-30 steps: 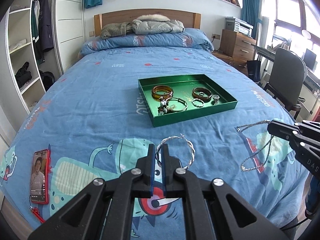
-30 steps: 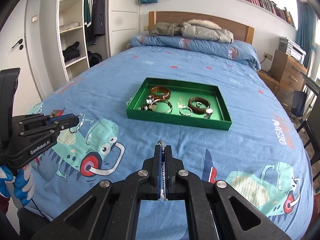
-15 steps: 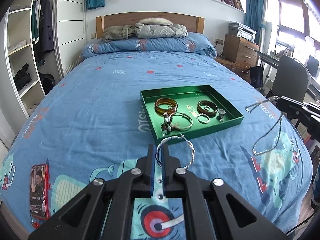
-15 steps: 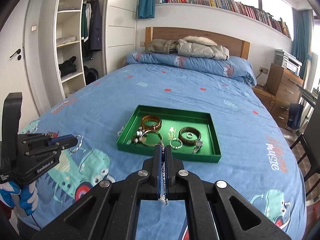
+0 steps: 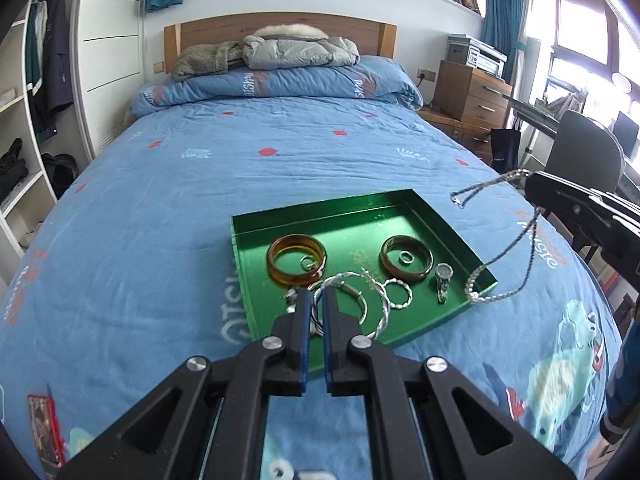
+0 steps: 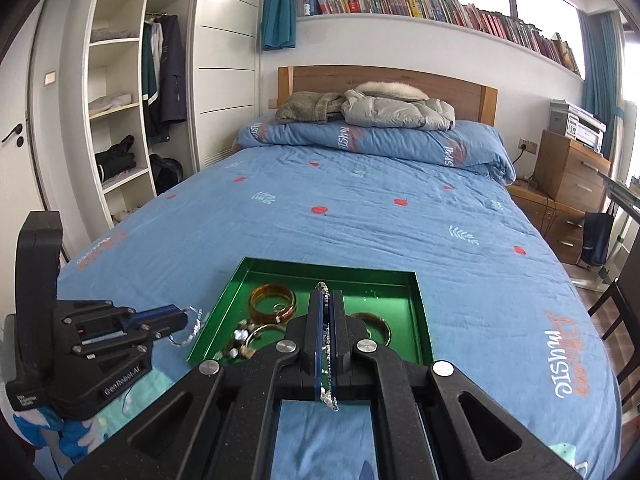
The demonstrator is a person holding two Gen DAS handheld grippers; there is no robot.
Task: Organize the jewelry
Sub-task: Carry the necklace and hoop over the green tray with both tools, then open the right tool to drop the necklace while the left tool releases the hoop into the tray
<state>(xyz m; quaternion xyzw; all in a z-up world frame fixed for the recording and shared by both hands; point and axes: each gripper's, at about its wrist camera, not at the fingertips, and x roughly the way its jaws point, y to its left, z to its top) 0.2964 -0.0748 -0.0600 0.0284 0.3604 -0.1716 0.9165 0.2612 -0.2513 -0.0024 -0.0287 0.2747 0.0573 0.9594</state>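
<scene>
A green tray [image 5: 456,236] lies on the blue bed and holds two amber bangles [image 5: 296,266], small rings and a small watch [image 5: 442,286]. My left gripper [image 5: 315,300] is shut on a twisted silver bangle [image 5: 382,316], held over the tray's near left edge. My right gripper [image 6: 328,300] is shut on a silver chain necklace [image 6: 329,394]. The chain also shows in the left wrist view [image 5: 504,256], dangling in a loop over the tray's right side. The tray shows in the right wrist view [image 6: 416,320].
A red phone [image 5: 44,428] lies on the bed at the near left. Folded bedding and jackets [image 5: 296,52] are piled at the headboard. A wooden dresser [image 5: 468,96] and a chair [image 5: 580,156] stand right of the bed, a wardrobe left.
Both grippers moved forward over the bed toward the tray, carrying the bangle and the necklace. The tray now sits close under both.
</scene>
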